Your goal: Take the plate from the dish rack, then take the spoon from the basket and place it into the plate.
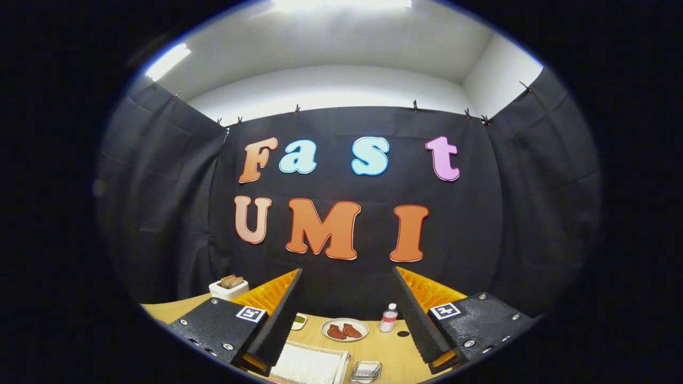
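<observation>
Hovering above the wooden counter [384, 349], the tongs [347, 309] are spread wide apart and grasp nothing, their two fingers [280, 314] framing the lower middle of the frame. Down at the bottom centre, between the fingers and nearest the camera, a white rack [312, 365] with thin wires along its top edge lies on the counter; whether a plate stands in it cannot be told from here. Just to its right, at the very bottom, sits a small clear basket [366, 370], and its contents are too small to make out, so the spoon cannot be picked out. Farther back, dead centre between the fingers, there is a round white plate [344, 329] carrying two dark reddish pieces of food. To its right stands a small clear bottle [388, 318] with a white cap and a pink label, upright, close to the right finger. Left of the plate, a little dish [299, 320] holding something green peeks out beside the left finger. Over in the lower left, beyond the left finger, a white toaster [228, 288] holds slices of bread in its slots.
</observation>
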`<state>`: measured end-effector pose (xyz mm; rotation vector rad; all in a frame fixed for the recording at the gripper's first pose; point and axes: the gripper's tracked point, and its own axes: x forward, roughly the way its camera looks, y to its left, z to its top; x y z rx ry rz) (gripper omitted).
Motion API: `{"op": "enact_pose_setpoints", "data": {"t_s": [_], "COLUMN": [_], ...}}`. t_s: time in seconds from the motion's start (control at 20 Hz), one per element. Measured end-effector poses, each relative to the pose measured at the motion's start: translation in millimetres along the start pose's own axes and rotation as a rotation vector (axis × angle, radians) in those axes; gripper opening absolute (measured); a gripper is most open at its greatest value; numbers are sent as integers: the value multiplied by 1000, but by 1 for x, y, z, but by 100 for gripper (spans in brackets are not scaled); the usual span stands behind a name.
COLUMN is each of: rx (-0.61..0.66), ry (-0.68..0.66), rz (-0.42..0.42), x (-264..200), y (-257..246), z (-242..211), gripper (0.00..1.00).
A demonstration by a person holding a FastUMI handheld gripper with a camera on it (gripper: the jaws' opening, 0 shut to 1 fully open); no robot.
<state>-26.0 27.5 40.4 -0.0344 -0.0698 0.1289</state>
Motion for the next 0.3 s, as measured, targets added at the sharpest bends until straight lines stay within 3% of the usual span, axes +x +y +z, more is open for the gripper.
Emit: {"op": "enact_pose_setpoints", "data": {"t_s": [0.3], "rx": [-21], "ry": [-71], "rz": [17], "x": [2], "y": [3], "z": [8], "gripper": [96]}}
